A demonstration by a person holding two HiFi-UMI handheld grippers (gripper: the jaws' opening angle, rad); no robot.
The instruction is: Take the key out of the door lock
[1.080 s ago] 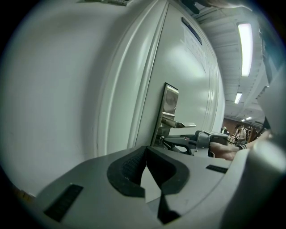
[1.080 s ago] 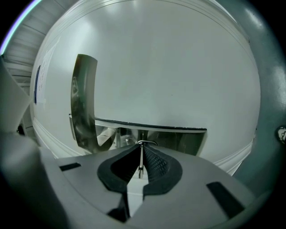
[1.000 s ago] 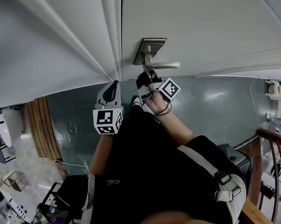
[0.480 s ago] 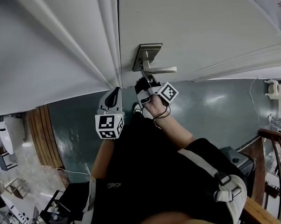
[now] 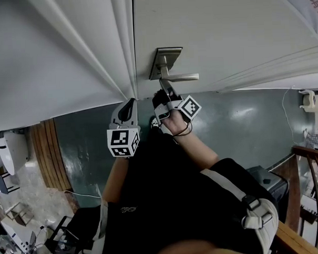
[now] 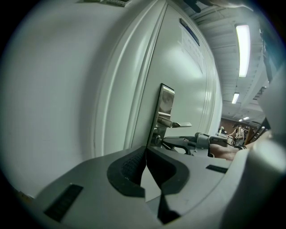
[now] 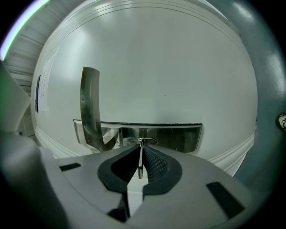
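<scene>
A thin metal key [image 7: 140, 157] sticks out of the steel lock plate [image 7: 178, 137] on the white door [image 5: 223, 31]. My right gripper [image 7: 140, 163] is shut on the key's flat head, its black pads pressed on both sides. In the head view the right gripper [image 5: 165, 91] reaches up under the lever handle [image 5: 180, 76] of the lock plate [image 5: 166, 57]. My left gripper [image 5: 127, 107] hangs a little to the left, near the door frame, shut with nothing in it. From the left gripper view, the left gripper [image 6: 145, 154] points past the lock plate [image 6: 164, 112].
The lever handle [image 7: 89, 107] stands just left of the key. A grey-green floor [image 5: 237, 115] lies below the door. A wooden railing [image 5: 308, 164] stands at right. Boxes and clutter [image 5: 26, 229] sit at the lower left.
The view has shifted slightly, and the lock plate now sits a bit higher and further left. My right gripper stays on the key below the handle. The left gripper has barely moved.
</scene>
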